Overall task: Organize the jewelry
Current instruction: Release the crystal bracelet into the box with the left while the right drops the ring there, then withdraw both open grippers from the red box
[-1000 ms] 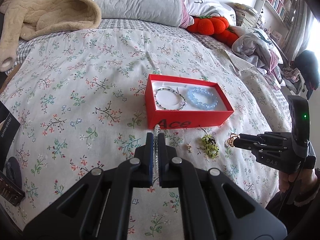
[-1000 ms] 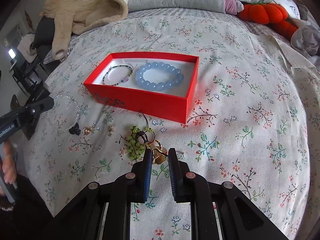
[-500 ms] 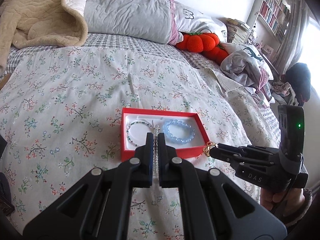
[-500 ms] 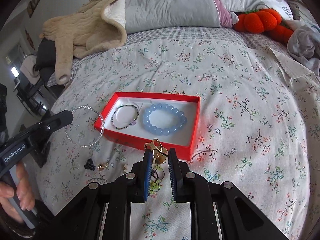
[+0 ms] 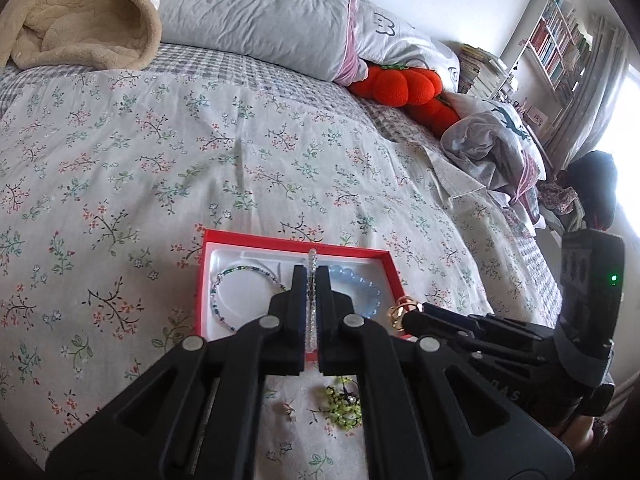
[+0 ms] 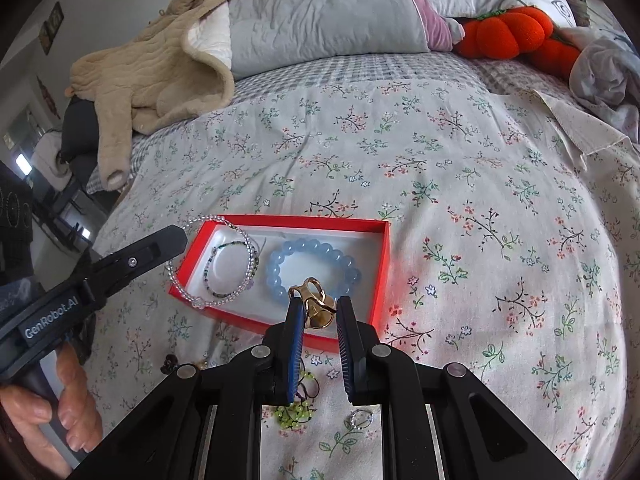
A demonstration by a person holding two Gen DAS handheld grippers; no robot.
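The left gripper (image 5: 311, 280) is pinched on a clear bead bracelet (image 6: 212, 260), which hangs over the near-left corner of the red box (image 6: 382, 264) ahead of its tips. The right gripper (image 6: 318, 308) clamps a gold ring (image 6: 314, 304) above the box's near edge, just beyond which lies a blue bead bracelet (image 6: 314, 266). A green bead cluster (image 5: 344, 406) rests on the floral bedspread (image 6: 460, 184) below both tools.

Both grippers have come forward from the near bedspread to the red box (image 6: 382, 264). The left gripper (image 5: 311, 280) has carried its clear bead bracelet (image 6: 212, 262) from beside the loose trinkets until the loop hangs over the box's left end. The right gripper (image 6: 316, 312) has lifted the gold ring (image 6: 314, 306) off the bedspread; its tips now reach over the box's near wall, by the blue bracelet (image 6: 314, 266).
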